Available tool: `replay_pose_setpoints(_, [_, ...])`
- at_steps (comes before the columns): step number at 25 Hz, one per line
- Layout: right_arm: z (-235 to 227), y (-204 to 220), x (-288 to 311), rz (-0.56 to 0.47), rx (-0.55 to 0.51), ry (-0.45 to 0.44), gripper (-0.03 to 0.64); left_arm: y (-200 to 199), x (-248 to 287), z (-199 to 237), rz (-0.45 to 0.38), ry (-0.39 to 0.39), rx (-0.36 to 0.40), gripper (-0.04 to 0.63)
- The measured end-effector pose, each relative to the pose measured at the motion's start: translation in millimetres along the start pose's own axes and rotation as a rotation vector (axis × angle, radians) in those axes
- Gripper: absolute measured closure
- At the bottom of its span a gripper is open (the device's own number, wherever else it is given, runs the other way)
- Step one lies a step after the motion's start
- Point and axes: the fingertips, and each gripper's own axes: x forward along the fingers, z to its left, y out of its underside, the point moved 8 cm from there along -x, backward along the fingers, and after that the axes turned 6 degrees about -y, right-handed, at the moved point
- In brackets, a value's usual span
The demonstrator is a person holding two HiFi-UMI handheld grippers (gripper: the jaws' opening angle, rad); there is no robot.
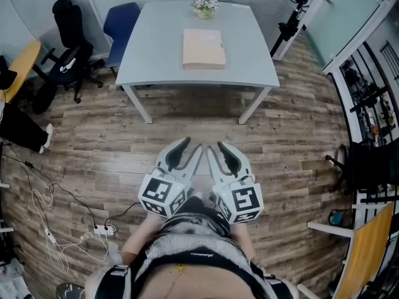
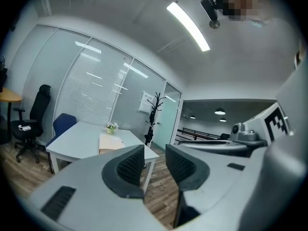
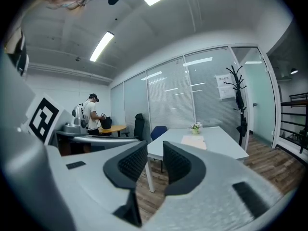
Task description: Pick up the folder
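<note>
Desk point(image 1: 22, 64): a wooden top at the far left edge of the head view.
Black chair point(image 1: 68, 48): an office chair on the floor point(image 1: 299, 136) between the desk and the table.
Power strip point(image 1: 103, 230): lies on the wood floor at lower left, with loose cables trailing from it.
Blue chair point(image 1: 121, 23): stands at the table's far left corner.
Table point(image 1: 156, 48): white and four-legged, well ahead of the person.
Folder point(image 1: 204, 48): beige and flat on the middle of the table, slightly toward the far side. It is well apart from both grippers, and both gripper views show it lying there point(image 2: 109, 142) point(image 3: 193, 140).
Flowers point(image 1: 204, 7): a small pot at the table's far edge, just beyond the folder.
Left gripper point(image 1: 193, 145): held close in front of the person's body, pointing toward the table. Its own view point(image 2: 155, 160) shows the ribbed pads spread with a clear gap and only floor between them.
Right gripper point(image 1: 215, 146): just beside the left one, aimed the same way. Its own view point(image 3: 155, 158) shows a narrower gap, the pads not meeting and pinching nothing.
Coat stand point(image 1: 296, 17): black, right of the table by the glass wall.
Person point(image 3: 91, 114): stands by the desk, seen at the left of the right gripper view.
</note>
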Motion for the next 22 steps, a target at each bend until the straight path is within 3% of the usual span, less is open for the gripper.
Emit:
replay_pose_setpoints(11, [-20, -7, 32, 0.000, 0.014, -0.014, 0.502, -13, 21, 25, -0.018, -0.041, 0.006, 0.479])
replay_pose_setpoints(22, [-80, -28, 129, -0.007, -0.003, 0.039, 0.499, -34, 123, 94, -0.005, 0.018, -0.001, 0.479])
